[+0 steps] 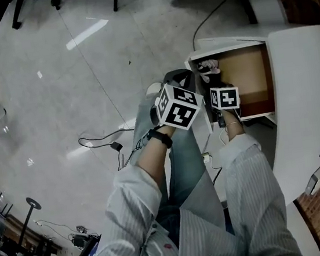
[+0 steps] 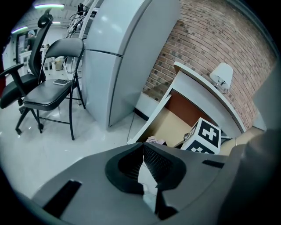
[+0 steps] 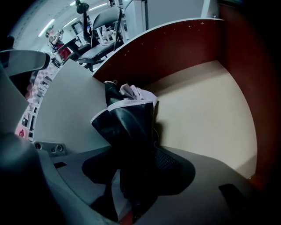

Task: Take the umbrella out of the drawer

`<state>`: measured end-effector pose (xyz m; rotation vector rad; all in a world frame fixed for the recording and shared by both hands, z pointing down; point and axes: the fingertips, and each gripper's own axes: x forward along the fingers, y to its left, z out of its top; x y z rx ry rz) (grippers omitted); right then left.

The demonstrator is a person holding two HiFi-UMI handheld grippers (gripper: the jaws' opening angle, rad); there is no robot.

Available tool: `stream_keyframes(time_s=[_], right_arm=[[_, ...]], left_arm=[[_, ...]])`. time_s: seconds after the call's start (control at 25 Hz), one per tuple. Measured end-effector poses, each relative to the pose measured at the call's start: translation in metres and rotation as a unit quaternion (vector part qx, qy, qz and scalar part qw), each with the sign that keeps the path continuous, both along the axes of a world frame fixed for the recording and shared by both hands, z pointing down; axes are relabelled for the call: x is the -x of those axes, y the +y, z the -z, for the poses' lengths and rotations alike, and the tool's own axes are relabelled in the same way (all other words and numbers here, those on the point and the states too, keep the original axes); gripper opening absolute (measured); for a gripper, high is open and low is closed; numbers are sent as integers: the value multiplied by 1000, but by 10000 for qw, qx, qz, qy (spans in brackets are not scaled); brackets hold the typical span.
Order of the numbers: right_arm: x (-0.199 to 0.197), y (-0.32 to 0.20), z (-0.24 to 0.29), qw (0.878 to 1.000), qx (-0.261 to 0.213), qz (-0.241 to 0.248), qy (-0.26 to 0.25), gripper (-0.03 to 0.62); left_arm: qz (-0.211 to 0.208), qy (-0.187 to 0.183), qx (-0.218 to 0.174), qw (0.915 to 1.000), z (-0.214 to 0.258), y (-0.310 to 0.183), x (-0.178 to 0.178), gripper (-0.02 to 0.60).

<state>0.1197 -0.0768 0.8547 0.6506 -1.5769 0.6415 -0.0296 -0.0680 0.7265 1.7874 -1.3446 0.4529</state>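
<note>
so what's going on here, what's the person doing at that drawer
A person with a gripper in each hand is at an open drawer. The right gripper points down into it, jaws wide, with the folded black umbrella between them, apparently not yet clamped. The left gripper hovers just outside the drawer, jaws together and empty. The umbrella is not out yet.

Black umbrella [image 3: 129, 127], tan-floored drawer [image 3: 206, 110]

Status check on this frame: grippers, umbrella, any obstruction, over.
Left gripper jaws together, empty, outside drawer. Right gripper down in drawer, jaws wide open astride umbrella, not gripping. Umbrella lies in drawer; nothing blocks it.
</note>
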Motion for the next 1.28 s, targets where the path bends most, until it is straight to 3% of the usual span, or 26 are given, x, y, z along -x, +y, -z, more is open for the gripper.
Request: stream_keyframes(time_s=[0.36,0.76,1.28], right_arm=[[7,3,-7,9995,263,156,120,220],[7,4,4,9998,170,62,13,188],[25,3,53,9992,-144,-34,-373,184]], left_arm=[[-84,-5,69,9999,-2,0,-3,12],[-241,-121,119,9996,4,-1,-14,12],[-135,-104,185,9997,25,-2,-22,12]])
